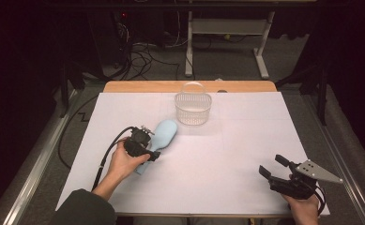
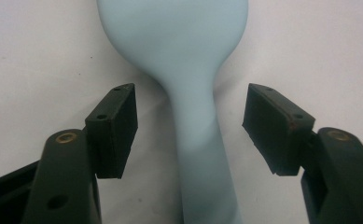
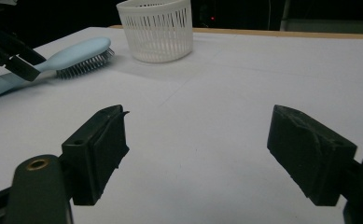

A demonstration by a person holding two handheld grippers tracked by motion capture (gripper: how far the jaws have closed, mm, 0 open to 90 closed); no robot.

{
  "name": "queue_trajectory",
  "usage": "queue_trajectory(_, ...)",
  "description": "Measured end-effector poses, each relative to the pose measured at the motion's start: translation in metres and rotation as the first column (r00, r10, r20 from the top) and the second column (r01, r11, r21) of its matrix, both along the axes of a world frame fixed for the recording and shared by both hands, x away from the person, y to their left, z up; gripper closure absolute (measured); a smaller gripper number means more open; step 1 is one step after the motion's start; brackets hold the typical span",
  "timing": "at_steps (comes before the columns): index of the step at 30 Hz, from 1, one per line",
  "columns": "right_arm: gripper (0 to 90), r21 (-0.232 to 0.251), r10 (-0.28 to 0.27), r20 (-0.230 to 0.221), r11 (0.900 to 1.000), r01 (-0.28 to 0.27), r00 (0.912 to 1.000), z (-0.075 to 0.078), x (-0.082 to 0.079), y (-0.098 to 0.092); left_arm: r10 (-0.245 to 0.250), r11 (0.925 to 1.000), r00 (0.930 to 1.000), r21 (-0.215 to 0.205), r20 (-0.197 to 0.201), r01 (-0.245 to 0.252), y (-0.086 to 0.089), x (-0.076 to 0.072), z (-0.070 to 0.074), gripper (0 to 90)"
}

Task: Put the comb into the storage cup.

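Hairbrush [image 1: 160, 137], pale blue, lies on the white table sheet [image 1: 227, 154] left of centre, bristles down, its head pointing to the far side and its handle running back toward you. Just beyond its head, near the far edge of the sheet, stands the white slotted basket [image 1: 193, 108] with its thin hoop handle upright; brush and basket are close but apart.

Your left gripper [image 2: 188, 126] sits over the brush handle, at the neck where the head narrows. In the left gripper view the handle runs straight up between the two black jaws, with white sheet showing on either side of it, so the pads [image 2: 116, 128] are not pressing on it; the claw is moderately wide and straddles the handle.

Your right gripper [image 1: 276, 168] rests at the near right corner of the sheet, well apart from the brush. Its jaws stand wide apart with bare sheet between them, and they point toward the basket.
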State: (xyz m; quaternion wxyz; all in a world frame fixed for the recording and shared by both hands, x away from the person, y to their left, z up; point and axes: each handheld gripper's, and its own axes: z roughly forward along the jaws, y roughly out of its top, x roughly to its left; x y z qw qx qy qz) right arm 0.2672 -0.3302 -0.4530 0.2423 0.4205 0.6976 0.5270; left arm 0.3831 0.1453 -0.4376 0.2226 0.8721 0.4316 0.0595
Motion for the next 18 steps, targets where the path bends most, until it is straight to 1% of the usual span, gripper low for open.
queue_trajectory(2,20.6,0.0,0.0,0.0,1.0,0.0,1.0,0.0,0.0,0.0,0.0,1.0,1.0,0.004,0.005,0.0,-0.001,0.0,-0.001,37.7)
queue_trajectory(6,20.6,0.0,0.0,-0.001,1.0,0.0,1.0,0.0,0.0,0.0,0.002,0.9999,1.0,0.014,0.0,-0.002,-0.004,0.002,-0.003,39.7)
queue_trajectory(9,20.6,0.002,-0.001,-0.001,1.0,0.001,1.0,0.0,0.0,0.0,0.007,0.9996,1.0,0.029,0.003,-0.007,-0.006,0.003,-0.005,42.4)
queue_trajectory(13,20.6,0.002,-0.001,0.0,1.0,0.001,1.0,0.0,0.0,0.0,0.007,0.9993,1.0,0.037,0.004,-0.007,-0.008,0.004,-0.007,45.9)
queue_trajectory(18,20.6,0.001,0.001,0.001,1.0,-0.001,1.0,0.0,0.0,-0.001,0.005,0.9986,1.0,0.054,-0.003,-0.004,-0.011,0.005,-0.01,49.9)
